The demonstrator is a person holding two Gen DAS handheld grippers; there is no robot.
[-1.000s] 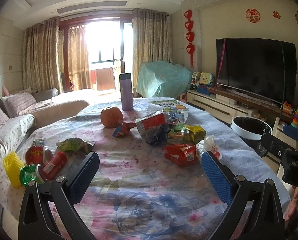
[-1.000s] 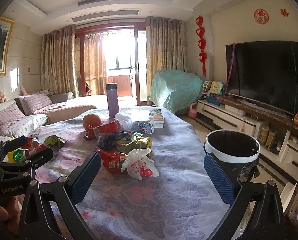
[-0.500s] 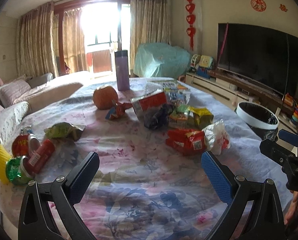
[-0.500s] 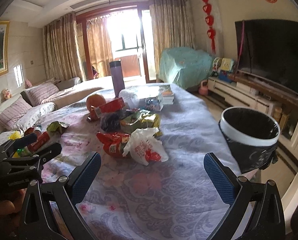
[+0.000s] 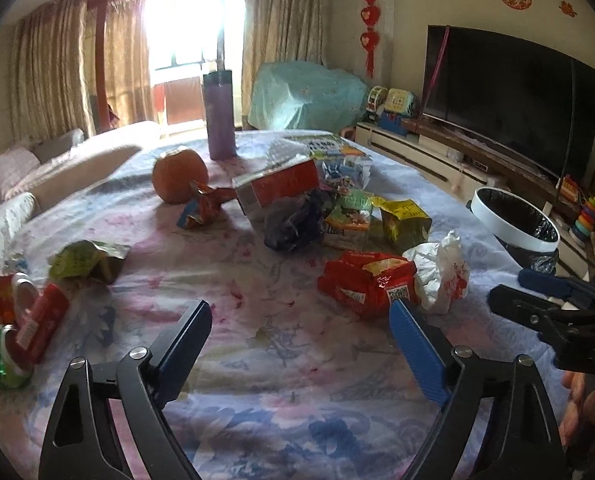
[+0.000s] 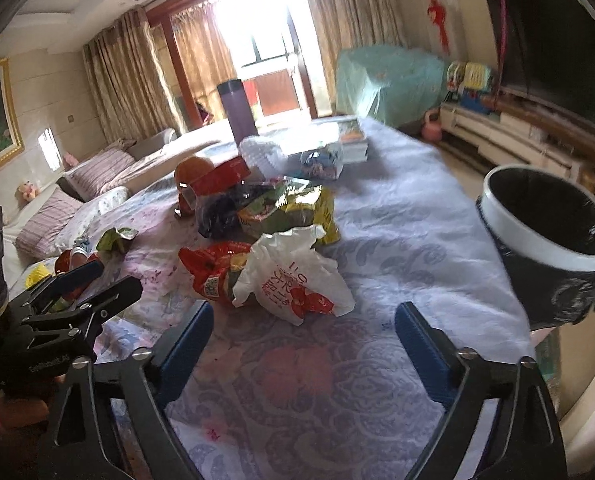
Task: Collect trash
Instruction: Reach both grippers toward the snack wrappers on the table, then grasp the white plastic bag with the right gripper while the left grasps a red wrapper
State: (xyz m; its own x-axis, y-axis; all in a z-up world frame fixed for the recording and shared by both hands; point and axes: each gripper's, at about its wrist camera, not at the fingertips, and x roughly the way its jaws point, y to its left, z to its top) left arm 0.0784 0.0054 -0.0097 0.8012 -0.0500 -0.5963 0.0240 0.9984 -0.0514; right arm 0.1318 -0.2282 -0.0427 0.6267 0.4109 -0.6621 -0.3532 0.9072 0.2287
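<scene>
Trash lies scattered over the table (image 5: 257,392), which is covered with a floral cloth: a red packet (image 5: 367,282) touching a crumpled white bag (image 5: 443,276), a yellow packet (image 5: 405,222) and a dark bag (image 5: 293,222) behind them, a red box (image 5: 277,188), and a green wrapper (image 5: 87,260) off to the left. Red cans (image 5: 25,320) sit at the table's left edge. An orange (image 5: 179,176) and a purple bottle (image 5: 218,114) stand farther back. Left gripper (image 5: 301,340) hovers over bare cloth just in front of the red packet, its jaws spread wide and holding nothing. Right gripper (image 6: 303,340) is likewise wide apart and empty, just in front of the white bag (image 6: 293,276). A bin (image 6: 549,240) with a white rim and black liner stands beside the table's right edge.
</scene>
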